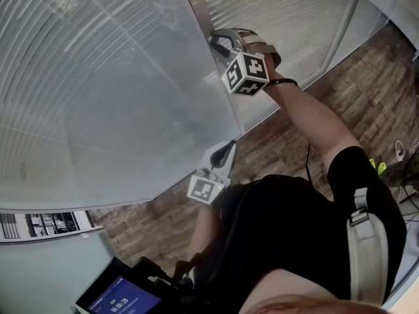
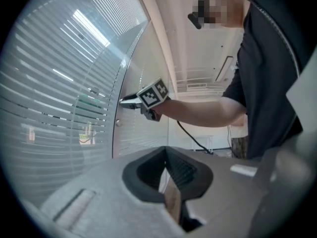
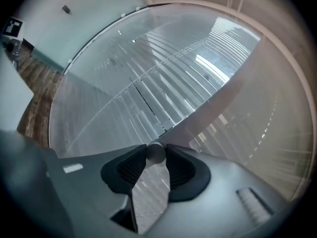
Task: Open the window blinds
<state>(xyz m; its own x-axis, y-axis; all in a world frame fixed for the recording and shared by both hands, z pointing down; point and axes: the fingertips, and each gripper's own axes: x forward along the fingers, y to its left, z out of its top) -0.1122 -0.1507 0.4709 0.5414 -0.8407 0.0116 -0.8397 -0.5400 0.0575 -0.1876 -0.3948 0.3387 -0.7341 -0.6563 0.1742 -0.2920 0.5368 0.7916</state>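
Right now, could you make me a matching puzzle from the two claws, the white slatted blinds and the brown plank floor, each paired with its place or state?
Things
1. right claw
2. left claw
3. white slatted blinds
4. brown plank floor

Places or states
A. behind the glass pane
B. shut, nothing in it
C. underfoot, along the window's base
D. clamped on a small round grey knob

Pairs: 1-D, 2-B, 3-A, 4-C

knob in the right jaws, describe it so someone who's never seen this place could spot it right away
Find the glass wall with slatted blinds, then the pale upright frame post between two panes. On that post sits a small round grey knob, clamped in the right gripper's jaws: a rounded stub amid flat slats and frame.
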